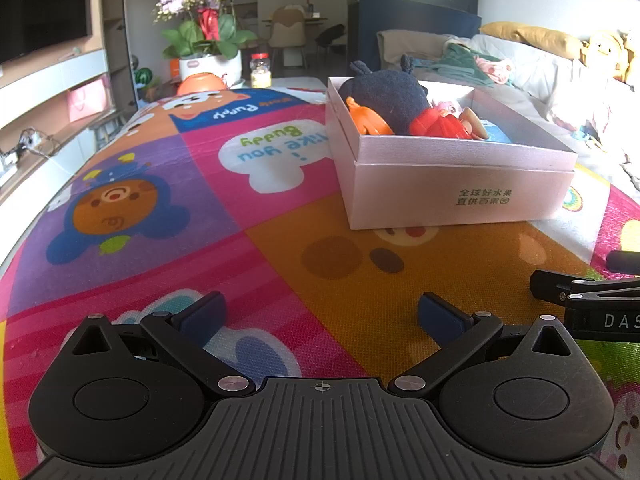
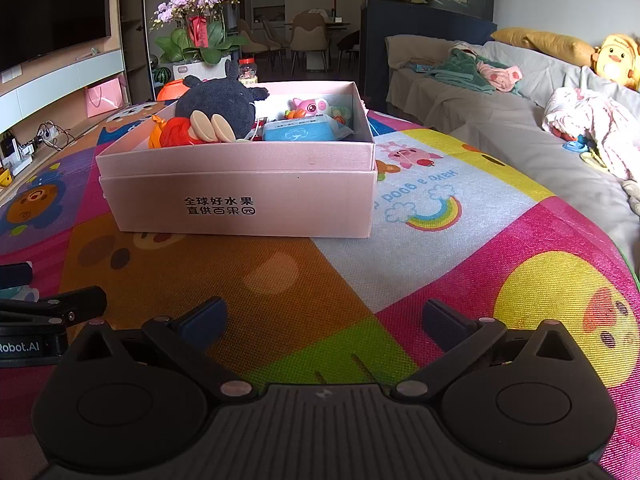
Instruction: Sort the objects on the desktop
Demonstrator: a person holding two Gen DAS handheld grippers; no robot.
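A pale pink cardboard box (image 1: 460,196) (image 2: 240,208) stands on a colourful cartoon play mat (image 1: 200,208) (image 2: 460,240). Inside it lie a dark blue plush toy (image 1: 384,96) (image 2: 220,104), a red doll (image 1: 440,124) (image 2: 180,132), an orange toy (image 1: 366,118), a blue tissue pack (image 2: 304,132) and a pink pig toy (image 2: 310,106). My left gripper (image 1: 320,312) is open and empty, low over the mat, short of the box. My right gripper (image 2: 322,320) is open and empty, also short of the box. Each gripper shows at the edge of the other's view.
A potted orchid (image 1: 206,36) (image 2: 198,36), a jar (image 1: 260,68) and an orange round object (image 1: 200,82) stand beyond the mat's far end. A sofa with clothes and a yellow plush (image 2: 614,60) lies to the right. A TV wall unit (image 1: 44,92) runs on the left.
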